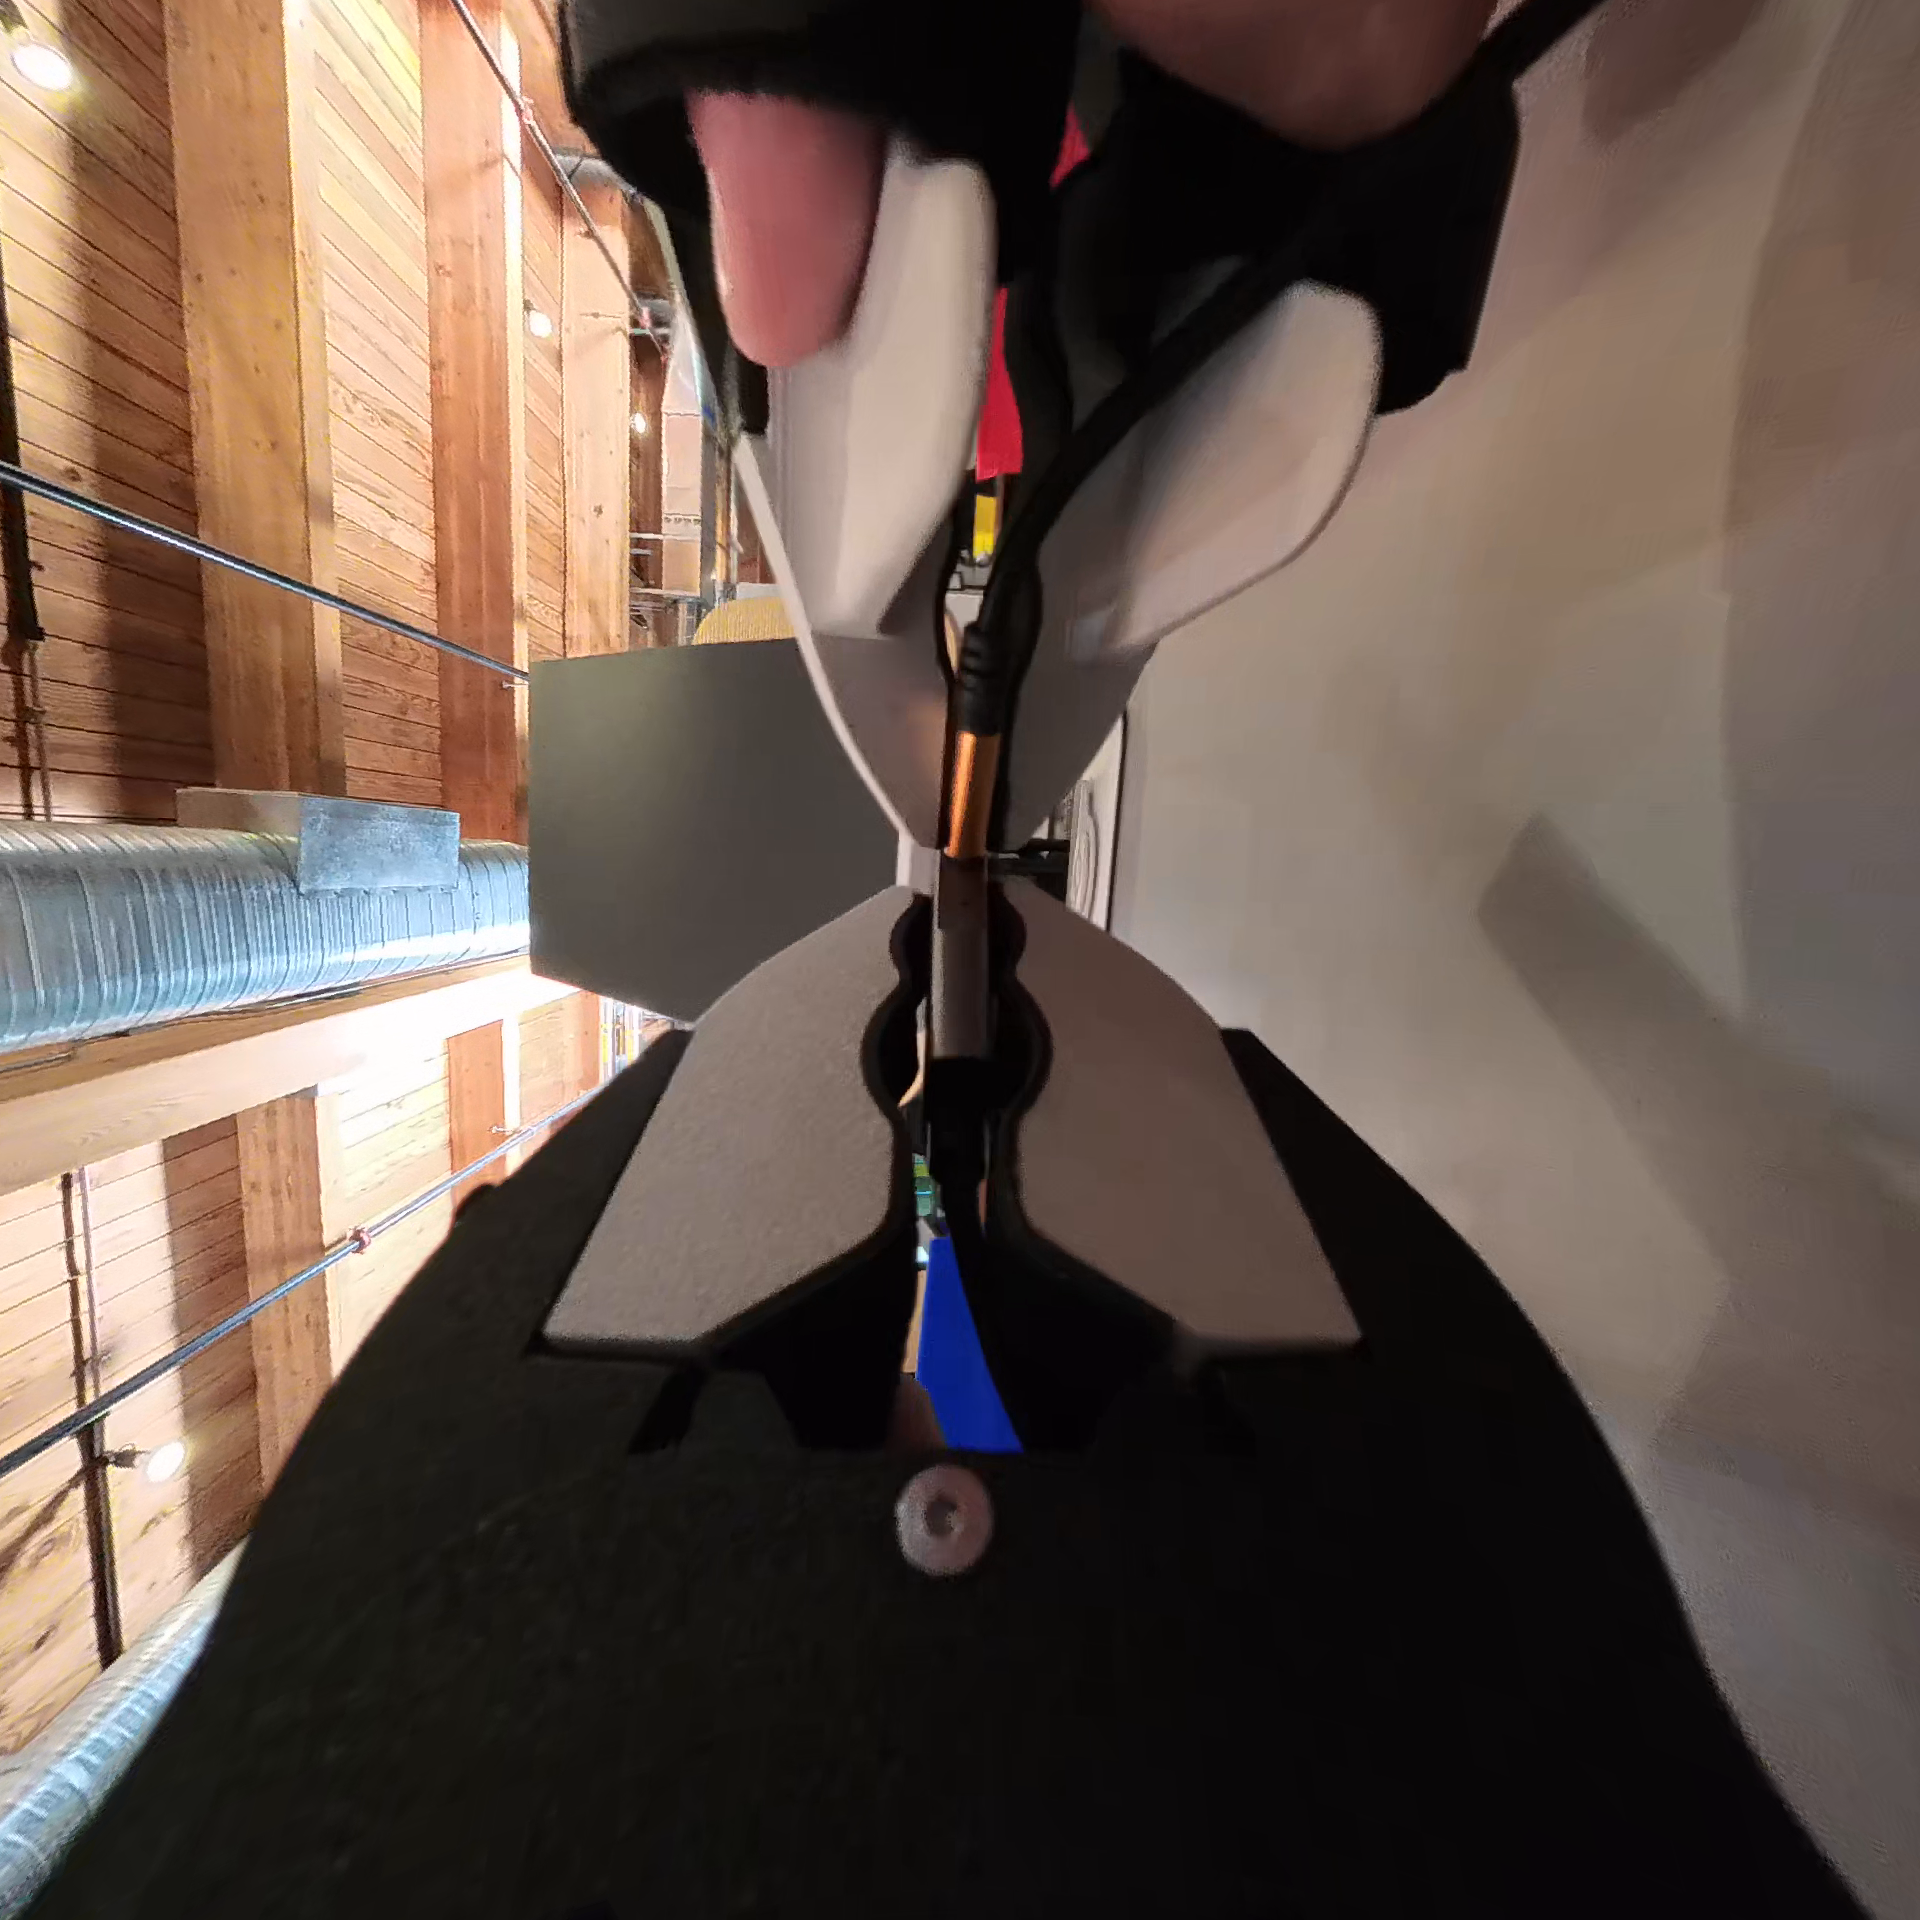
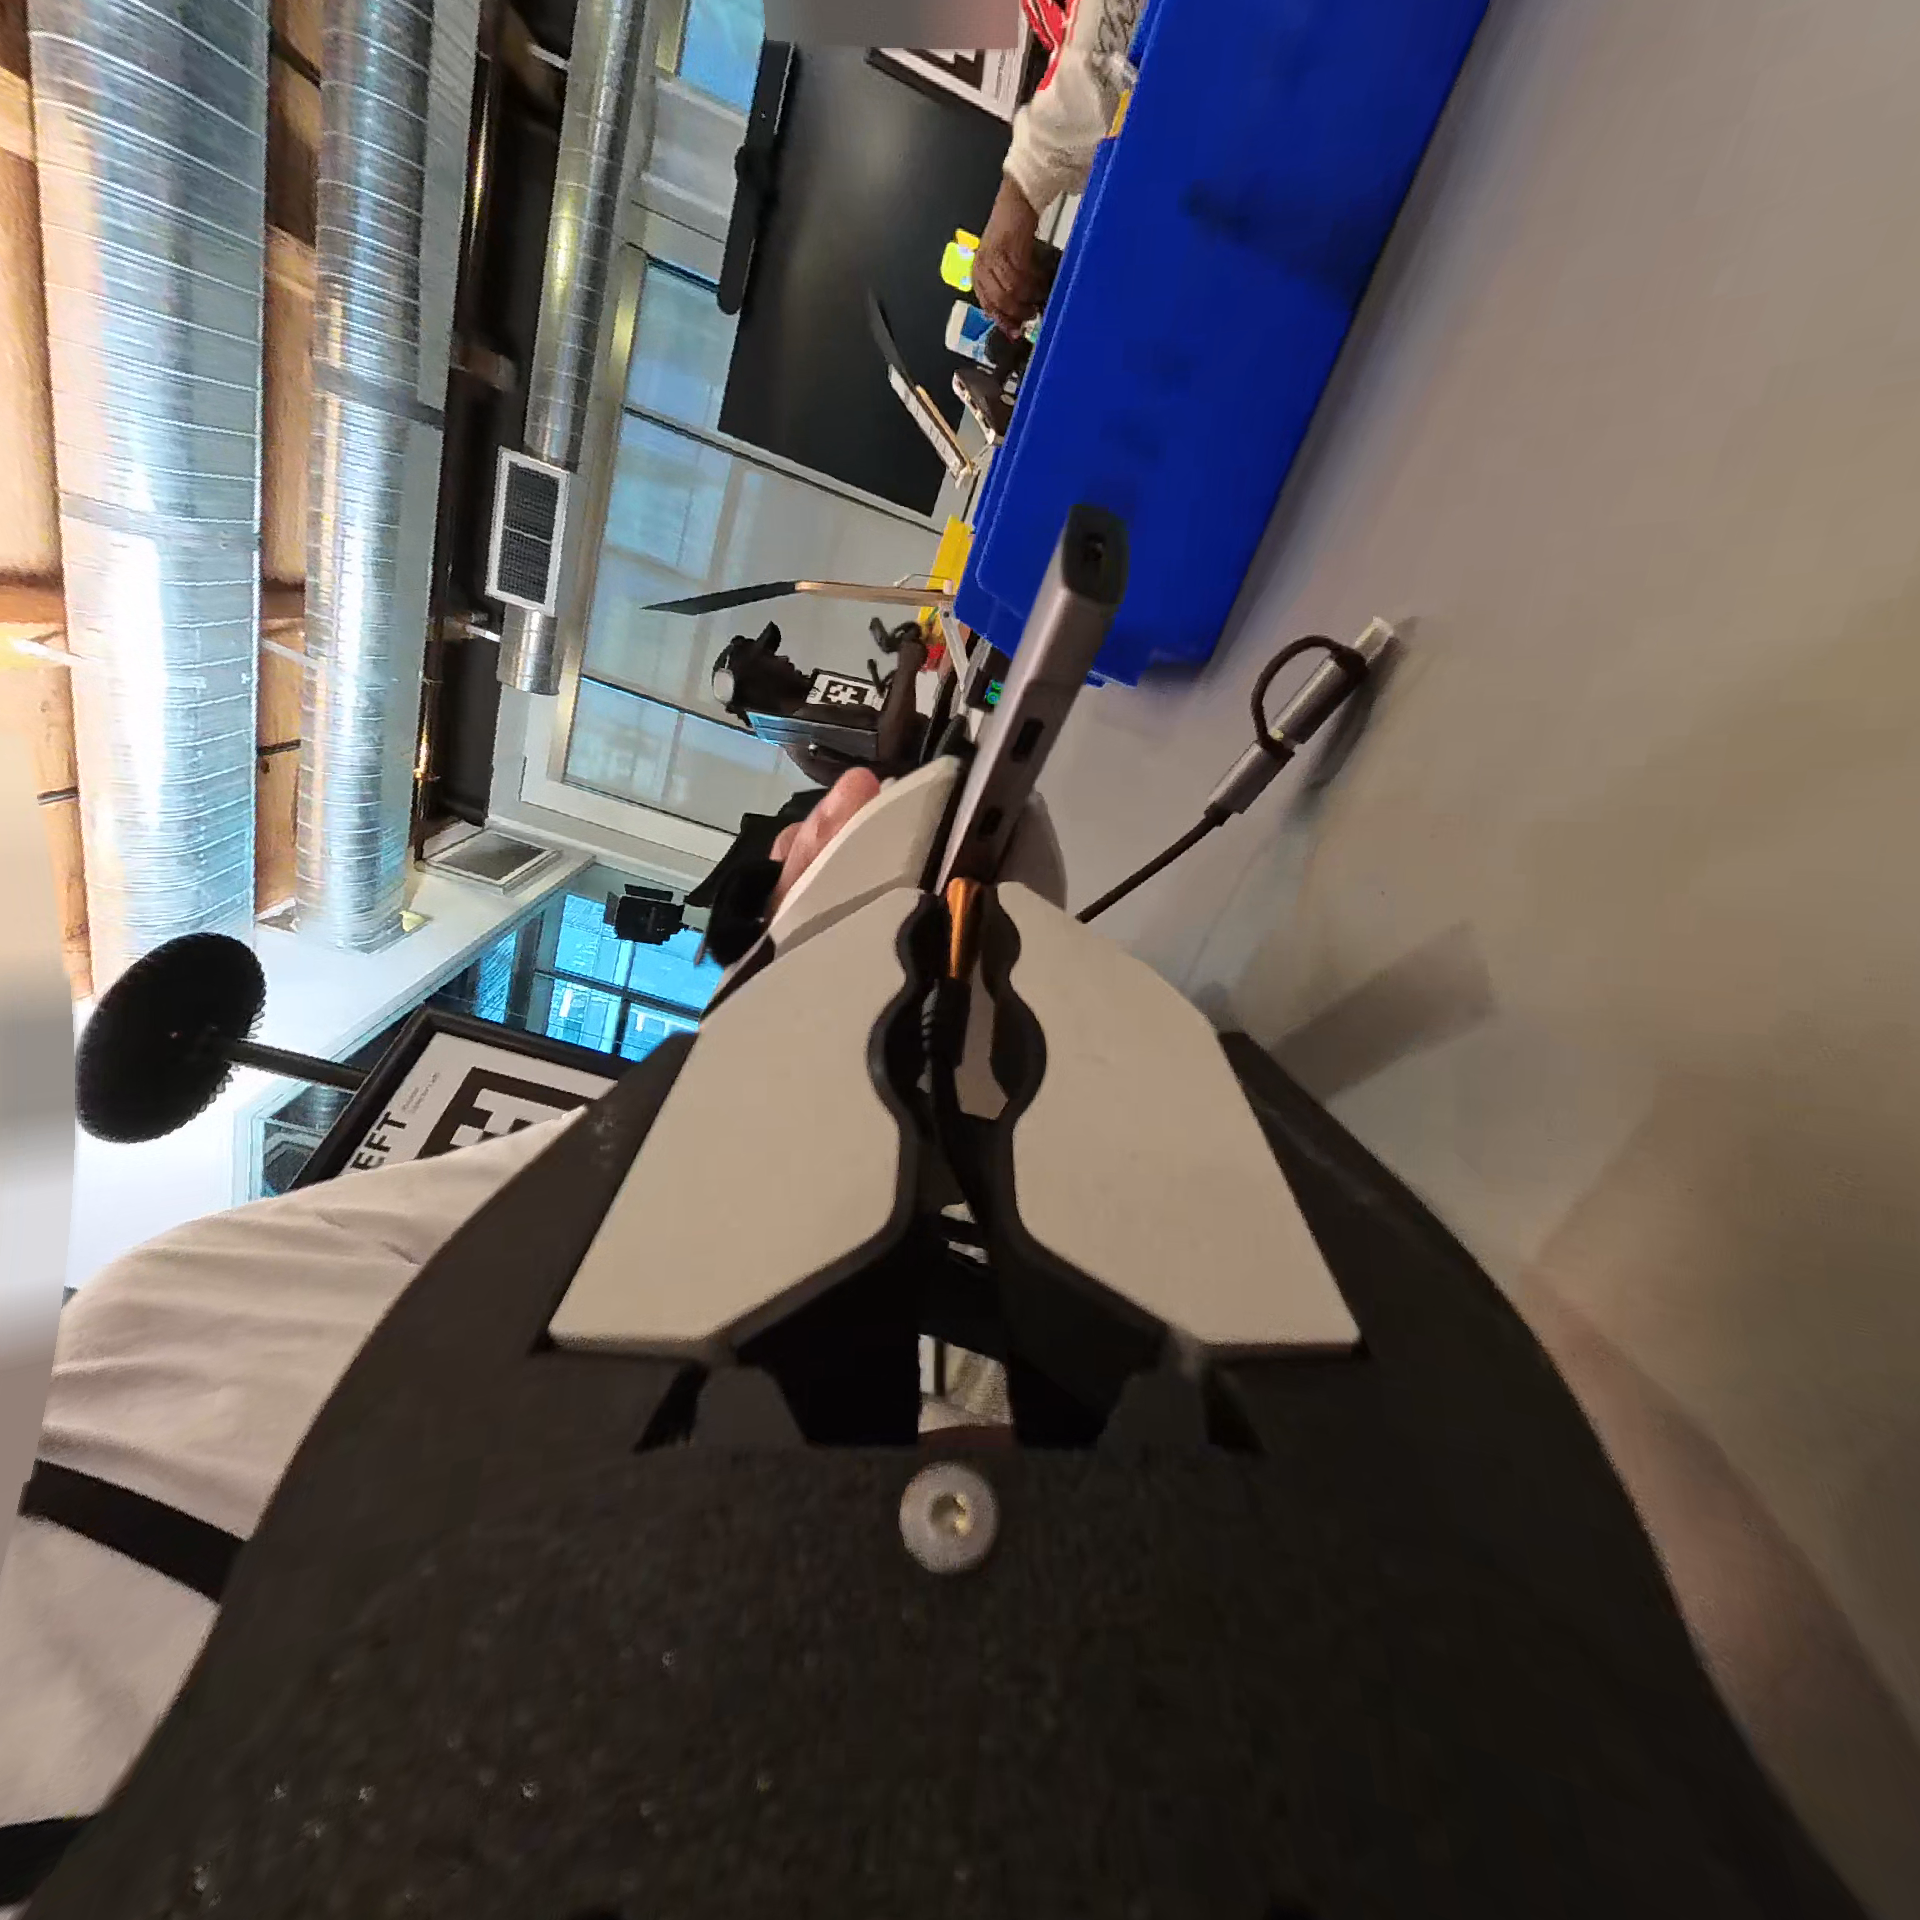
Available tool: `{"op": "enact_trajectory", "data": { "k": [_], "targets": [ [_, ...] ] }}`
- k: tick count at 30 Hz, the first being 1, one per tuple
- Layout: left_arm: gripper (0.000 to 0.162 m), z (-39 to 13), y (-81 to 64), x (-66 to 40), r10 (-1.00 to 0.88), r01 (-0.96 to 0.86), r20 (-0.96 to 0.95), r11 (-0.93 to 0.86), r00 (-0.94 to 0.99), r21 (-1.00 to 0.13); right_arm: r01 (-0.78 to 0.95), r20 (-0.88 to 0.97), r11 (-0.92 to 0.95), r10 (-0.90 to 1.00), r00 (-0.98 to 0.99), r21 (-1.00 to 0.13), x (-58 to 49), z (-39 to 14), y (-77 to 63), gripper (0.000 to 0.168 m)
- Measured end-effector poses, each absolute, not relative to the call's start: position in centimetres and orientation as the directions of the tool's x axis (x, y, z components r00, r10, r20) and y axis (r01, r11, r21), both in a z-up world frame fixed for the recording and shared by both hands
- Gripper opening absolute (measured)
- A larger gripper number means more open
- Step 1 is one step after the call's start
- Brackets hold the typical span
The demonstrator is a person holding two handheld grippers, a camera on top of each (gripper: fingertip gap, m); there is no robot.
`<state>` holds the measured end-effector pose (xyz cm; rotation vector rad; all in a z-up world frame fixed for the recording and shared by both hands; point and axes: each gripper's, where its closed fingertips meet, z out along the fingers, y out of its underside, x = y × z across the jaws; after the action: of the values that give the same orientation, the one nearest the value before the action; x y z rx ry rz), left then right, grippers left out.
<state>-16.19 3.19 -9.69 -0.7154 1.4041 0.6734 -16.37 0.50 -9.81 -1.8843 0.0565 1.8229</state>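
Left gripper (image 1: 961, 914) is closed on a slim grey hub (image 1: 954, 977), w/ its pale fingers (image 1: 790, 1122) pinching the hub's body from both sides. Right gripper (image 2: 961, 914) is clamped on an orange-collared plug (image 2: 961, 935) whose black cable (image 2: 935, 1039) loops back between its fingers (image 2: 790, 1122).

Using the hub as the landmark: in the right wrist view the hub (image 2: 1049, 675) sticks out beyond the plug, tilted, ports showing along its edge, and the plug meets its near end; can't tell if it's fully seated. In the left wrist view the plug (image 1: 969, 790) sits straight past the hub's end, w/ the right gripper (image 1: 966, 831) closed on it and a gloved hand (image 1: 790, 208) behind.

Blue bin (image 2: 1195, 343) lies just beyond the hub's far tip on the grey table (image 2: 1610, 520). Beside the hub, on the table, rests a small grey adapter (image 2: 1288, 727) w/ a dark cable, apart from the hub. Silver ducts (image 2: 156, 416) run well behind, and a person's arm (image 2: 1013, 260) shows past the bin
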Motion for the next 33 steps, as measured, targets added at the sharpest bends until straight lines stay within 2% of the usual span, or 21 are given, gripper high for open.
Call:
{"op": "enact_trajectory", "data": {
  "k": [3, 6, 12, 20, 24, 29, 31, 33],
  "targets": [
    [0.010, -9.5, 3.1, -16.0, -0.007, -0.763, -0.998, 0.645, 0.057, -0.048, -0.368, -0.959, -0.888, 0.283, 0.032, -0.274, -16.1, -9.6, 0.1, 0.007],
    [0.011, -9.8, 2.7, -16.0, -0.010, -0.754, -0.999, 0.655, 0.046, -0.042, -0.324, -0.954, -0.898, 0.293, 0.060, -0.296, -16.1, -9.9, -0.3, 0.007],
    [0.011, -9.6, 1.8, -16.2, 0.003, -0.719, -0.999, 0.695, 0.041, -0.028, -0.240, -0.961, -0.932, 0.278, 0.006, -0.271, -16.3, -9.8, -1.3, 0.007],
    [0.010, -10.0, 1.4, -16.7, 0.015, -0.694, -1.000, 0.719, 0.027, -0.008, -0.146, -0.925, -0.915, 0.363, 0.114, -0.377, -16.7, -10.3, -1.8, 0.007],
    [0.009, -9.1, 1.6, -16.7, 0.116, -0.680, -0.992, 0.731, 0.040, 0.058, -0.133, -0.922, -0.913, 0.376, 0.095, -0.386, -16.7, -9.6, -1.7, 0.006],
    [0.009, -9.2, 2.1, -16.3, 0.071, -0.708, -0.995, 0.706, 0.065, 0.004, -0.179, -0.939, -0.923, 0.341, 0.031, -0.341, -16.4, -9.6, -1.2, 0.006],
    [0.009, -9.5, 2.2, -16.3, 0.023, -0.719, -0.997, 0.695, 0.073, -0.037, -0.172, -0.936, -0.920, 0.351, 0.032, -0.351, -16.4, -9.7, -1.3, 0.006],
    [0.013, -10.2, 2.4, -16.2, -0.056, -0.746, -0.997, 0.661, 0.060, -0.082, -0.153, -0.911, -0.899, 0.397, 0.112, -0.411, -16.5, -10.4, -1.1, 0.007]
  ]
}}
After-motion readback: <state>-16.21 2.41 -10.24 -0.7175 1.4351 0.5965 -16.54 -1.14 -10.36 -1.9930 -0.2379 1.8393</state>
